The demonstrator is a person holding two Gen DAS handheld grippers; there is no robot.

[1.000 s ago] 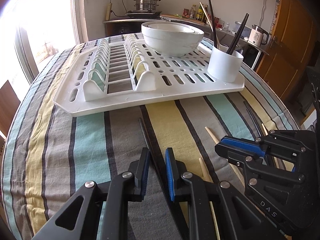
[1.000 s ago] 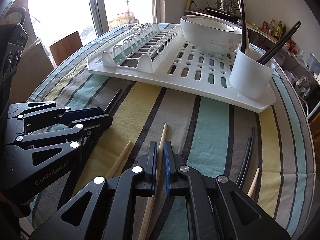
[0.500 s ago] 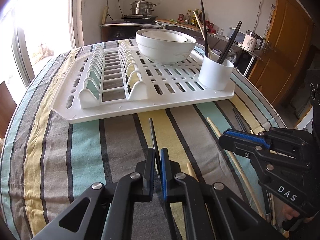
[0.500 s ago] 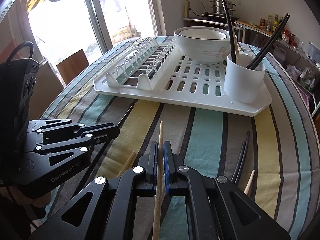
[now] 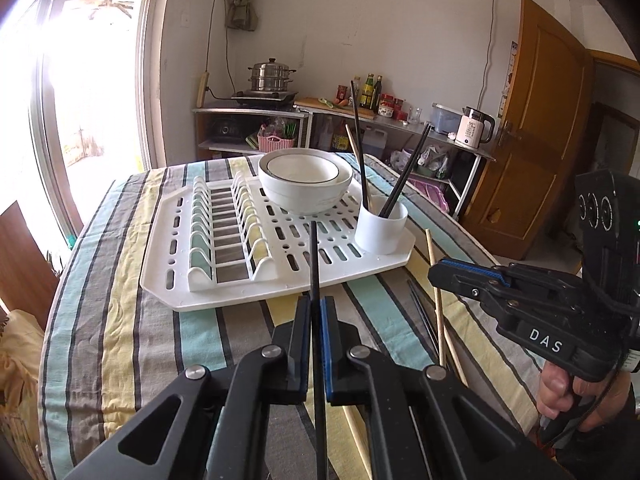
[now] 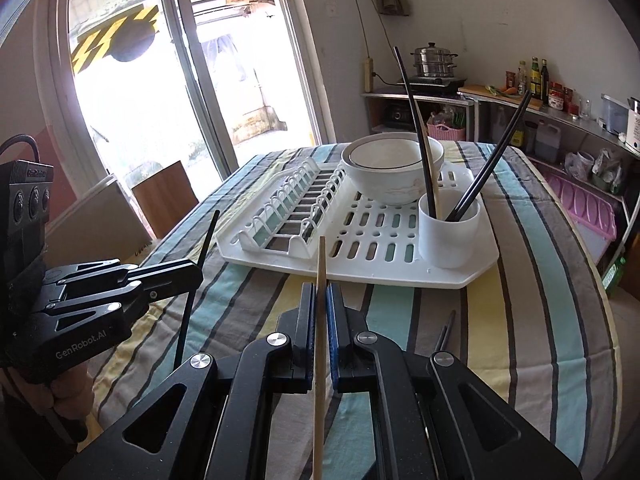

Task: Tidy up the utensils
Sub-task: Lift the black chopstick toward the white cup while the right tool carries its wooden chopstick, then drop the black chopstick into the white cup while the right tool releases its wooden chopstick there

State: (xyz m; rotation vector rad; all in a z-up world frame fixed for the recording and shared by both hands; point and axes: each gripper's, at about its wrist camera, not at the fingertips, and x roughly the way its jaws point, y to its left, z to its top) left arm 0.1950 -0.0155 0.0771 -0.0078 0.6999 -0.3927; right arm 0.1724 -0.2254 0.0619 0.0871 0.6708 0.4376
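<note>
In the left wrist view my left gripper (image 5: 316, 305) is shut on a black chopstick (image 5: 314, 256), held off the striped tablecloth and pointing at the white drying rack (image 5: 240, 300). The right wrist view shows my right gripper (image 6: 320, 294) shut on a wooden chopstick (image 6: 321, 260), also lifted. A white utensil cup (image 5: 380, 230) (image 6: 448, 236) stands on the rack's near right corner with black and wooden chopsticks in it. Each gripper shows in the other's view: the right gripper (image 5: 438, 276) at the right, the left gripper (image 6: 196, 274) at the left.
Stacked white bowls (image 5: 304, 184) (image 6: 384, 176) sit at the rack's back. Loose black chopsticks (image 5: 420, 312) (image 6: 446, 328) and a wooden chopstick (image 5: 454, 354) lie on the cloth near the table's right edge. A kitchen counter and a door stand behind the table.
The left gripper closed on the black chopstick. Both grippers rose from the cloth, each lifting its chopstick, and now tilt less steeply down.
</note>
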